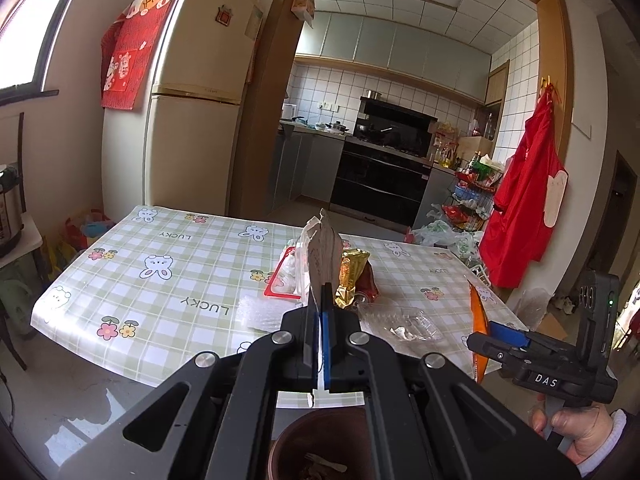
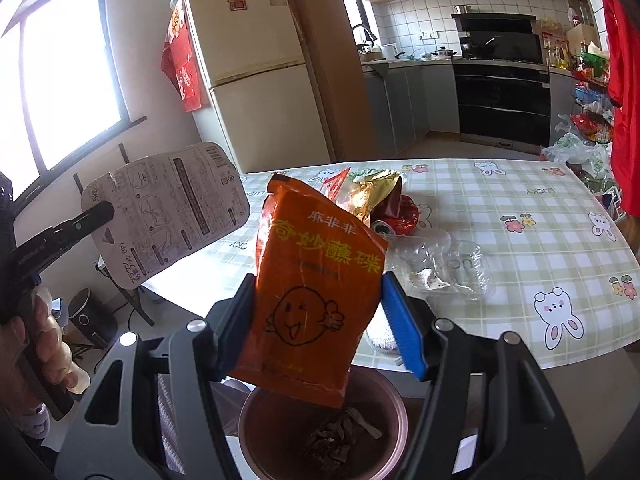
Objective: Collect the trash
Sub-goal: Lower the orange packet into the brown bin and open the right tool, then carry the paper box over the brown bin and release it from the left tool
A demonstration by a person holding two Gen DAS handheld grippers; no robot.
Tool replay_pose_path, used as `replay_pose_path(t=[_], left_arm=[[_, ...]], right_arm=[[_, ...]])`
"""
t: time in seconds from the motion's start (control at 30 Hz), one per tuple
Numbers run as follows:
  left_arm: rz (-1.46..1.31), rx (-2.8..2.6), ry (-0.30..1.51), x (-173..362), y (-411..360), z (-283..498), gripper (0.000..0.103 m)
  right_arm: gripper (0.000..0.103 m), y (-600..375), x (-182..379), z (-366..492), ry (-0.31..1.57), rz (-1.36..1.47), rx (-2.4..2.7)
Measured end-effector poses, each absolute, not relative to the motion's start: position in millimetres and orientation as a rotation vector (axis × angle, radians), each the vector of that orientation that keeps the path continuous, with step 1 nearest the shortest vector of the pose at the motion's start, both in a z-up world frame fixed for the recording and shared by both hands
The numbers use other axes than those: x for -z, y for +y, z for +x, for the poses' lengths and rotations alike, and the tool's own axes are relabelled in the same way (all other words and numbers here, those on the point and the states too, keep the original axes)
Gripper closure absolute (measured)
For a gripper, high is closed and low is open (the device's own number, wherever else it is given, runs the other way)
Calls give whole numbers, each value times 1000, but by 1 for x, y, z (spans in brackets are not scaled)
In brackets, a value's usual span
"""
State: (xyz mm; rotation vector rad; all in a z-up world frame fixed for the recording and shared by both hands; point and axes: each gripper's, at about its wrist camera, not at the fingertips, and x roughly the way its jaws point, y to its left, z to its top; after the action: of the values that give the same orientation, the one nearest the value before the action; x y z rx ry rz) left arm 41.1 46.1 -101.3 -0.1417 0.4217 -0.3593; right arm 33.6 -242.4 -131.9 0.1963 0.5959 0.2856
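Right wrist view: your right gripper (image 2: 320, 320) pinches the orange sauce packet (image 2: 316, 280), long axis upright, directly above the brown bin (image 2: 256, 412). Your left gripper (image 2: 108, 210), pressed shut on the printed card (image 2: 168, 212), sits further left.

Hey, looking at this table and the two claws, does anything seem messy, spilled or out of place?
Yes. Wrappers clutter the checked tablecloth: a gold wrapper, a crushed clear plastic tray and bubble wrap. The left claw pinches a printed card; the right claw grips an orange packet above the brown bin.
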Motion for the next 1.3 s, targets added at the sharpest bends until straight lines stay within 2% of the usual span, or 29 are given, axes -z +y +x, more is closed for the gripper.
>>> replay_pose_path(t=[0.7, 0.87, 1.3], left_arm=[[-140, 369, 453, 113, 44, 51, 101], [-141, 374, 456, 113, 44, 51, 101], [-141, 376, 451, 112, 47, 47, 101]], right_arm=[[31, -225, 152, 41, 690, 172, -357], [27, -221, 152, 42, 692, 163, -364], [25, -212, 147, 38, 673, 127, -382]])
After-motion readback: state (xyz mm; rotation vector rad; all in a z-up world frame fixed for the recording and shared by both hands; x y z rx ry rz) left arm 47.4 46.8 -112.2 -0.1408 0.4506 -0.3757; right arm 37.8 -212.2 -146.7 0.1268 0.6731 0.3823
